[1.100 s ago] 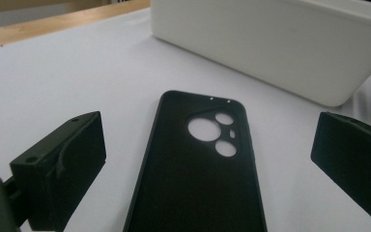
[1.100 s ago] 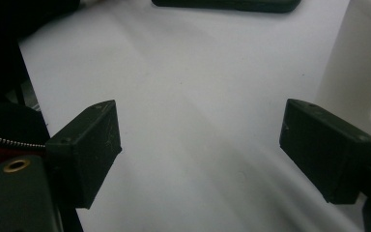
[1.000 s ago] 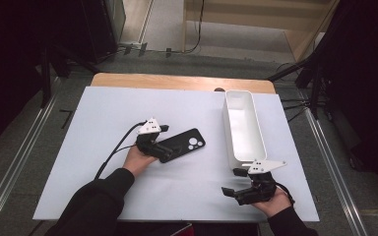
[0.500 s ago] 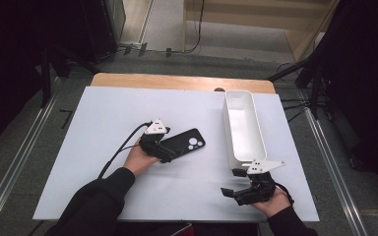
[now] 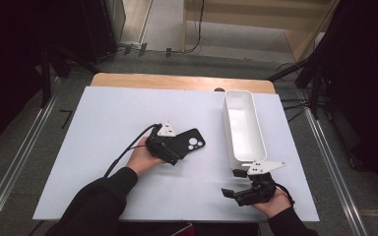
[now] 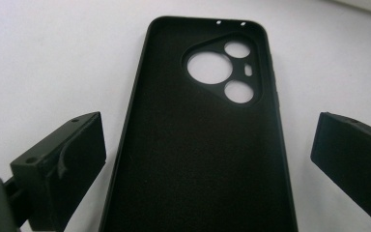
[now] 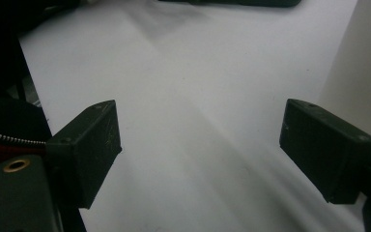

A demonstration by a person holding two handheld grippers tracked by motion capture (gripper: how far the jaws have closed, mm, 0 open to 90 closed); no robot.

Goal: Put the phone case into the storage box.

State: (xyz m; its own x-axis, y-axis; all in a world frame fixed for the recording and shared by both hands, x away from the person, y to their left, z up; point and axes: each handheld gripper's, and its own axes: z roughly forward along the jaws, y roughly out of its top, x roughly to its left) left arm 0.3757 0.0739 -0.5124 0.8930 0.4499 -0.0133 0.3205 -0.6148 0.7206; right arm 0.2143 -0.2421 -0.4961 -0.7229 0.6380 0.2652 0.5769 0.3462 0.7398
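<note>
Straddling the phone case (image 6: 198, 145) now, left gripper (image 6: 207, 159) jaws apart, right gripper (image 7: 198, 154) unmoved, released.

The phone case (image 6: 198, 145) is matte black, plain inside. Both hand-held grippers, left (image 5: 170, 147) and right (image 5: 236, 189), are black with pale grey top plates. The tray (image 5: 243, 125) is white; the worktop (image 5: 108, 118) is pale bluish white with a wooden far edge.

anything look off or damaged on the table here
Nothing stands out. The black phone case lies flat, inner side up, intact, between the open left gripper jaws. The white bin stands upright.
</note>
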